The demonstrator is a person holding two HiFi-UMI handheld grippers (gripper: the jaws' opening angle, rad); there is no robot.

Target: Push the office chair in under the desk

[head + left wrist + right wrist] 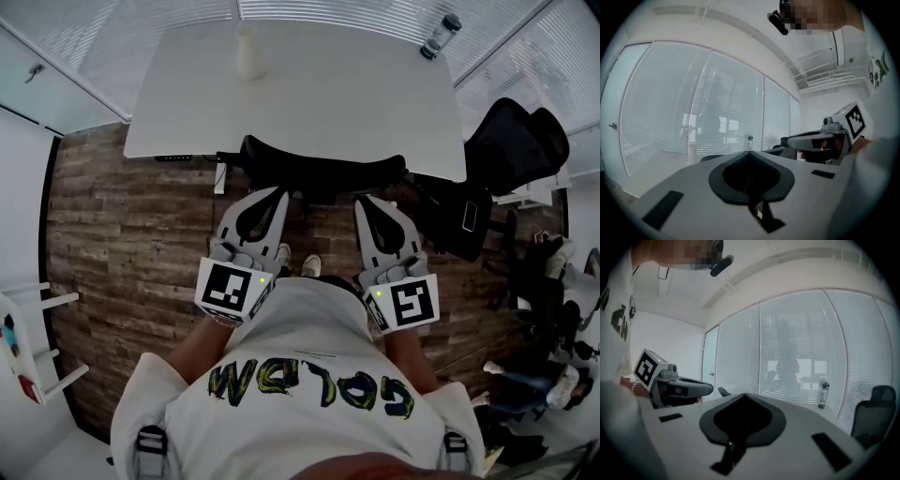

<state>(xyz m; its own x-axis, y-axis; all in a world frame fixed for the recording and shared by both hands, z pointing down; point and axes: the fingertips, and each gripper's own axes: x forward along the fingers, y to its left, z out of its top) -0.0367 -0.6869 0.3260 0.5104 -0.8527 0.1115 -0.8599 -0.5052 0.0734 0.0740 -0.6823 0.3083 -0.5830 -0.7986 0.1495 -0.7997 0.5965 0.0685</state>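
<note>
Toppling of the bottle [441, 36] at one o'clock could be caused if the office chair [323, 167], tucked under the desk [309, 94] at twelve o'clock, is rammed into it by the left gripper [278, 194] and right gripper [367, 200], both closed empty.

The white rectangular tabletop [309, 98] hides most of the black office chair [323, 171]; the pale upright object [249, 56] on that tabletop is too blurred to identify.

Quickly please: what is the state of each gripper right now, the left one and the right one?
Left gripper: closed, holding nothing.
Right gripper: closed, holding nothing.
</note>
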